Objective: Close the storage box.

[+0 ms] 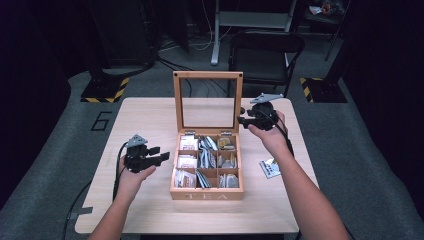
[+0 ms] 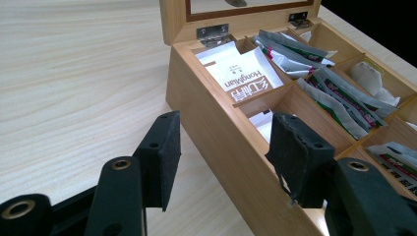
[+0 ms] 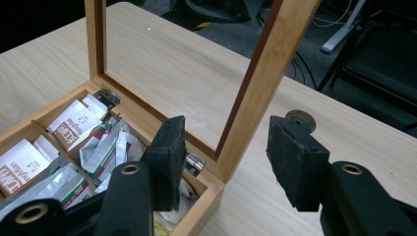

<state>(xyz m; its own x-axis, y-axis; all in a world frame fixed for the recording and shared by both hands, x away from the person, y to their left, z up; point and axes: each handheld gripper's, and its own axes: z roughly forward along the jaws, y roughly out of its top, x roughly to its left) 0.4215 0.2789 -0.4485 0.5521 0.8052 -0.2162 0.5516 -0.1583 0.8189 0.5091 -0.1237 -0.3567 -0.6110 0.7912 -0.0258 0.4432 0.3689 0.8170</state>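
Note:
A wooden tea box point(image 1: 206, 194) stands mid-table with its glass-paned lid point(image 1: 208, 75) upright. Its compartments hold several tea sachets point(image 2: 243, 73). My left gripper point(image 1: 161, 155) hovers just left of the box, jaws open; in the left gripper view point(image 2: 228, 157) the box's left wall point(image 2: 216, 123) lines up with the gap, untouched by the pads. My right gripper point(image 1: 243, 119) is at the lid's right edge, open. The lid's frame post point(image 3: 255, 83) rises in line with the gap of this gripper point(image 3: 231, 157), and neither pad presses it.
One loose sachet point(image 1: 270, 168) lies on the table right of the box, under my right forearm. A black chair point(image 1: 267, 50) stands beyond the table's far edge. Bare tabletop point(image 1: 145, 115) stretches left of and behind the box.

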